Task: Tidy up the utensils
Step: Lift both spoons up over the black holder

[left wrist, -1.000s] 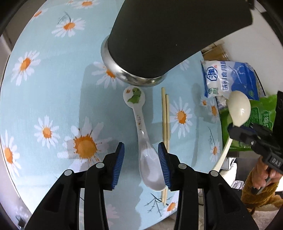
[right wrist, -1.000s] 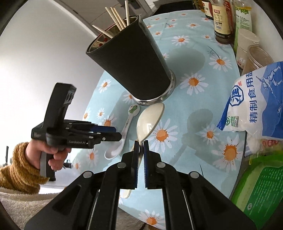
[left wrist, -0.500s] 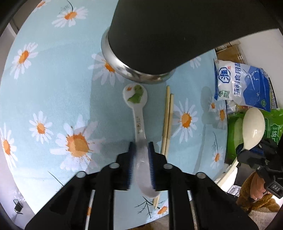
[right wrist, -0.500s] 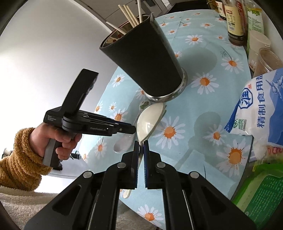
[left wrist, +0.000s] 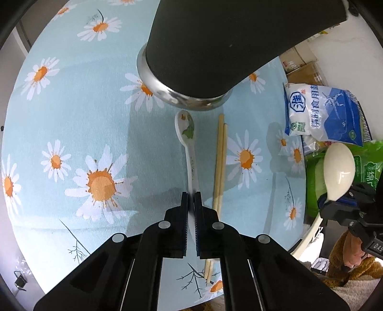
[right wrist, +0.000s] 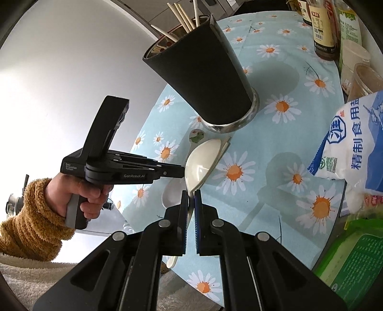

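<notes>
A white ceramic spoon [left wrist: 191,165] with a green figure on its handle end lies on the daisy tablecloth [left wrist: 71,107], below the black utensil holder [left wrist: 215,47]. My left gripper [left wrist: 191,198] points down at it, its jaws closing with the pads pressing on the spoon near its bowl. A pair of wooden chopsticks [left wrist: 220,162] lies just right of that spoon. My right gripper [right wrist: 191,196] is shut on the handle of a cream plastic spoon [right wrist: 201,162], held in the air over the table. The holder [right wrist: 203,76] has several chopsticks [right wrist: 182,16] standing in it.
A blue and white salt bag [left wrist: 323,112] and a green packet [left wrist: 366,162] lie at the table's right side. Sauce bottles [right wrist: 323,24] and plastic tubs [right wrist: 354,55] stand at the far edge. A hand in a fuzzy brown sleeve [right wrist: 31,215] holds the left gripper.
My left gripper came down around the ceramic spoon and its jaws closed from wide open onto it. The right gripper kept hold of the cream spoon and tilted slightly.
</notes>
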`<state>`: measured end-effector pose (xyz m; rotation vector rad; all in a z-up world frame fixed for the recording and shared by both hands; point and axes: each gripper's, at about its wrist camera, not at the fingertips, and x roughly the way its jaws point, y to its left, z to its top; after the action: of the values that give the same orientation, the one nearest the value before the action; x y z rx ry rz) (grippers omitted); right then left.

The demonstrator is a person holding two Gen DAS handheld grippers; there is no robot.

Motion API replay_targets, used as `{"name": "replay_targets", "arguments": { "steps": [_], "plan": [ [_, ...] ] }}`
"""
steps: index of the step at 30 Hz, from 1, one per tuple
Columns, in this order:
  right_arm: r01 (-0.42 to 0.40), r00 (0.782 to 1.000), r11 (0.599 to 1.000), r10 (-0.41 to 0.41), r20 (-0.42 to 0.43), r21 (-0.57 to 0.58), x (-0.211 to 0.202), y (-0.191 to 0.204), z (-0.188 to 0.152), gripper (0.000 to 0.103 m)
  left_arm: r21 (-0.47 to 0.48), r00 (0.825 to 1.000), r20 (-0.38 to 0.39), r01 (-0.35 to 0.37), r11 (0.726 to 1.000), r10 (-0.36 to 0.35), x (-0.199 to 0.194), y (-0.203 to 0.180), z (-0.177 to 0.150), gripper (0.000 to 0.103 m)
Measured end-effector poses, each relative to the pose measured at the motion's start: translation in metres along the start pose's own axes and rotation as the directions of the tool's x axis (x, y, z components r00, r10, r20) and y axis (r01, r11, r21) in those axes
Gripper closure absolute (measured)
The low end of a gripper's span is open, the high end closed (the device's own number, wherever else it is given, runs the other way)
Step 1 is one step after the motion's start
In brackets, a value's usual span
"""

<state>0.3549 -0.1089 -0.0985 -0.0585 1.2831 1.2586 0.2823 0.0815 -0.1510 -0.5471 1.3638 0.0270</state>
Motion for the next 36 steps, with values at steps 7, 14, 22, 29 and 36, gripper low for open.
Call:
{"name": "replay_targets", "arguments": {
  "steps": [7,14,22,29,36],
  "plan": [
    [0.066,0.997,0.998,-0.066,0.036,0.004,0.0,0.001,0.004,0.097,0.029,0.997,0.076,-0.006,1.0,0.004,-0.032,0.003,-0.004,0.1],
    [0.158,0.983,0.987,-0.161,0.09,0.038,-0.001,0.007,0.01,0.097,0.117,0.981,0.187,0.019,0.993,-0.041,-0.07,0.002,-0.007,0.1],
    [0.211,0.954,0.977,-0.214,0.212,0.038,-0.013,0.033,0.026,0.097,0.234,0.939,0.297,0.103,0.967,-0.173,-0.116,-0.004,-0.016,0.1],
    [0.269,0.915,0.963,-0.253,0.314,-0.006,-0.023,0.059,0.048,0.097,0.332,0.895,0.38,0.103,0.938,-0.233,-0.148,-0.007,-0.015,0.1],
    [0.302,0.874,0.953,-0.28,0.398,0.007,-0.036,0.077,0.071,0.097,0.412,0.848,0.464,0.05,0.91,-0.257,-0.174,-0.012,0.0,0.1]
  ]
}}
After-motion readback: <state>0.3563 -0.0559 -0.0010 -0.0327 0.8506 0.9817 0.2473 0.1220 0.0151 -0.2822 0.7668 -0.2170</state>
